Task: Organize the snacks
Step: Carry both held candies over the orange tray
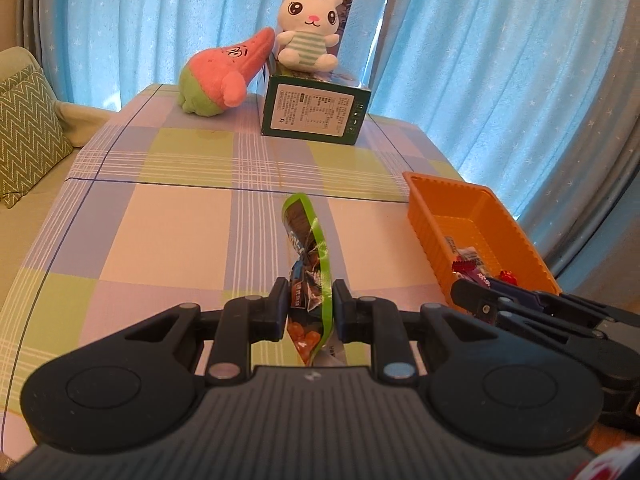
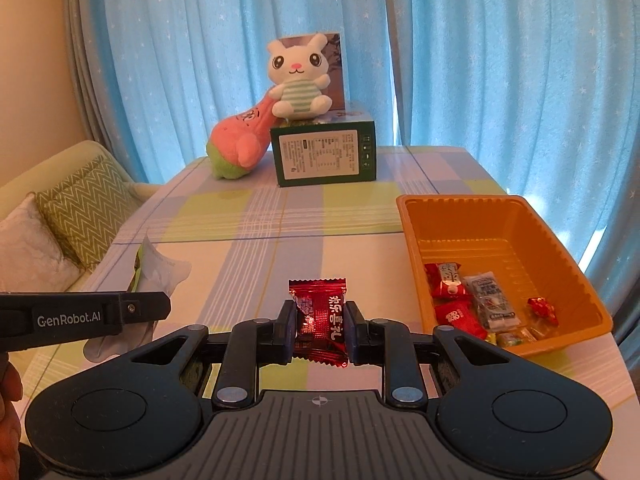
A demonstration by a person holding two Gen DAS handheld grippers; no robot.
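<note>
Orange plastic, the basket (image 2: 560,236) sat on the checked tablecloth (image 2: 248,256) and served as your marker for everything else. Your right gripper (image 2: 319,330) was pinched tight on a red candy wrapper (image 2: 320,320), the pads pressing its sides, and it hung above the cloth just left of the basket's near corner. Your left gripper (image 1: 309,312) was likewise clamped, on a green-edged snack packet (image 1: 310,264) that stood upright between the fingers, further left of the basket and clear of its wall. Inside the basket, against its near end, lay several wrapped sweets (image 2: 452,284): red ones, a pale grey one and small yellowish ones. Well beyond the basket, at the table's far side, stood a green box (image 2: 324,156) with a white plush rabbit (image 2: 298,76) seated on top and a pink plush toy (image 2: 244,140) leaning against the box's left side. Blue curtains (image 2: 480,60) hung behind them.
</note>
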